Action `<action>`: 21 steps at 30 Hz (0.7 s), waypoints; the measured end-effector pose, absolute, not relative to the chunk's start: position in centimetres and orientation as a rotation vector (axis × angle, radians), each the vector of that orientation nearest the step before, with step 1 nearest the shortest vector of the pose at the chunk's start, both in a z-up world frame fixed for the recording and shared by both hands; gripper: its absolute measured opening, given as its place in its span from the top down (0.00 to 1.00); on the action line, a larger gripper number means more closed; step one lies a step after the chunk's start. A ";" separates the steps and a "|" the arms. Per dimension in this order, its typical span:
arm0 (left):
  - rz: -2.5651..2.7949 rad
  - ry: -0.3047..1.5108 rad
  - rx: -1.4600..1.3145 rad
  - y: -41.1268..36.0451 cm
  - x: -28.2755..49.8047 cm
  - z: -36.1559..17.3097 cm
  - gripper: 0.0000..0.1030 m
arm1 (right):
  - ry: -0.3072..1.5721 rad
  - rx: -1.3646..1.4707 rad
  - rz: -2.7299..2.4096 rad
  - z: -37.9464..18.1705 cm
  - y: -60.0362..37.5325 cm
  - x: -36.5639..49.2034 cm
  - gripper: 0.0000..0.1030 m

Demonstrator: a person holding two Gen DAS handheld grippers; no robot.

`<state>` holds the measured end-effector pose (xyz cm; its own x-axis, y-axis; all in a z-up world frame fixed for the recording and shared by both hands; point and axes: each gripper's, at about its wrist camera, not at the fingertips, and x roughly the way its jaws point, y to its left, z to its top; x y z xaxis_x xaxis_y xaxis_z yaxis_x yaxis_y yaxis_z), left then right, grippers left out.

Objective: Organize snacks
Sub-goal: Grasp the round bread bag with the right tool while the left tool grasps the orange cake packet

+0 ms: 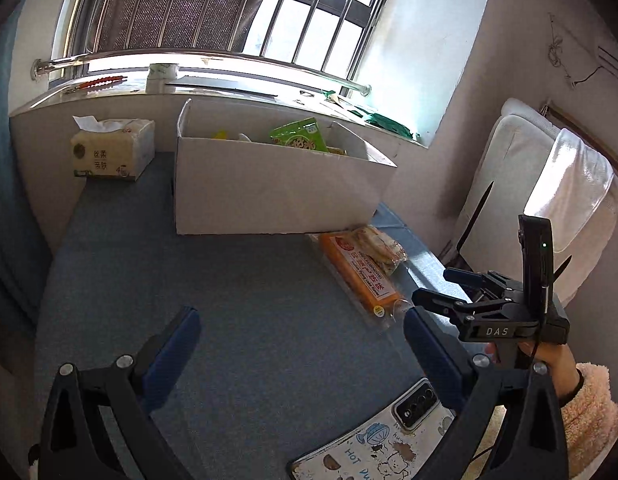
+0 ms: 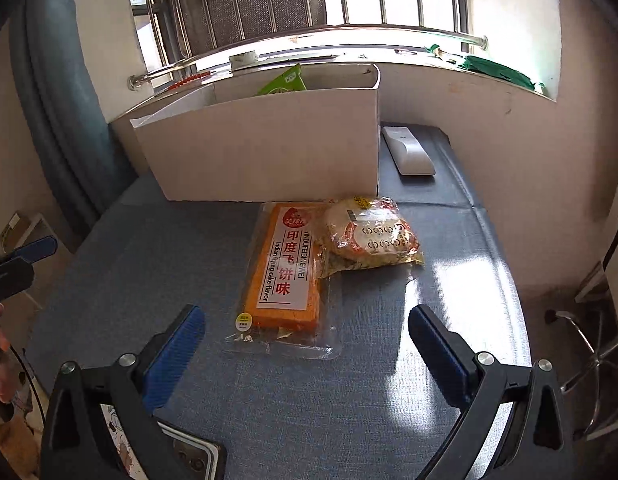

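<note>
An orange snack pack (image 2: 283, 276) in clear wrap lies on the blue table, with a yellow bagged snack (image 2: 371, 234) leaning on its far right corner. Both also show in the left wrist view, the orange pack (image 1: 359, 270) and the yellow bag (image 1: 383, 248). Behind them stands a white cardboard box (image 2: 269, 152) (image 1: 277, 188) holding a green snack bag (image 1: 299, 136) (image 2: 283, 82). My right gripper (image 2: 307, 344) is open, just short of the orange pack; it shows in the left wrist view (image 1: 443, 290). My left gripper (image 1: 301, 344) is open and empty over bare table.
A tissue pack (image 1: 113, 148) stands left of the box. A white remote (image 2: 407, 150) lies right of the box. A phone in a cartoon case (image 1: 373, 444) lies at the table's near edge. A window ledge runs behind; a stool (image 2: 585, 344) stands right of the table.
</note>
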<state>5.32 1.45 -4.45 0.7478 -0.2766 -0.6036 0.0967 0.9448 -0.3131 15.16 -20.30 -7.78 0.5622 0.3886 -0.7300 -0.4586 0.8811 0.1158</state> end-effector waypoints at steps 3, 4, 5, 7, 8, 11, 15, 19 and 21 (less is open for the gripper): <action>-0.227 0.702 -0.266 1.1 5.5 -4.4 0.00 | 0.837 -0.142 0.477 -7.9 -19.6 17.7 0.00; -0.232 0.703 -0.264 1.0 5.6 -4.4 0.00 | 0.840 -0.152 0.466 -7.9 -19.4 18.6 0.00; -0.236 0.704 -0.262 0.9 5.6 -4.4 0.00 | 0.843 -0.152 0.465 -8.0 -19.2 19.5 0.00; -0.242 0.709 -0.255 0.6 5.8 -4.4 0.00 | 0.854 -0.144 0.446 -8.1 -19.0 21.3 0.00; -0.242 0.711 -0.250 0.5 5.8 -4.5 0.00 | 0.865 -0.137 0.444 -8.3 -19.0 22.2 0.00; -0.252 0.719 -0.237 0.2 5.8 -4.5 0.00 | 0.911 -0.129 0.433 -9.2 -18.6 24.4 0.00; -0.246 0.725 -0.226 0.2 5.9 -4.5 0.00 | 0.996 -0.093 0.436 -10.7 -18.6 26.1 0.00; -0.245 0.735 -0.228 0.3 6.2 -4.6 0.00 | 1.010 -0.074 0.438 -11.0 -19.1 26.1 0.15; -0.243 0.742 -0.219 0.2 6.4 -4.6 0.00 | 1.011 -0.041 0.466 -10.8 -19.7 25.9 0.24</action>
<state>6.43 0.19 -4.59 0.7114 -0.2941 -0.6383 0.1406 0.9494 -0.2808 25.86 -19.68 -10.81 0.4416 0.3567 -0.8232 -0.3940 0.9015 0.1793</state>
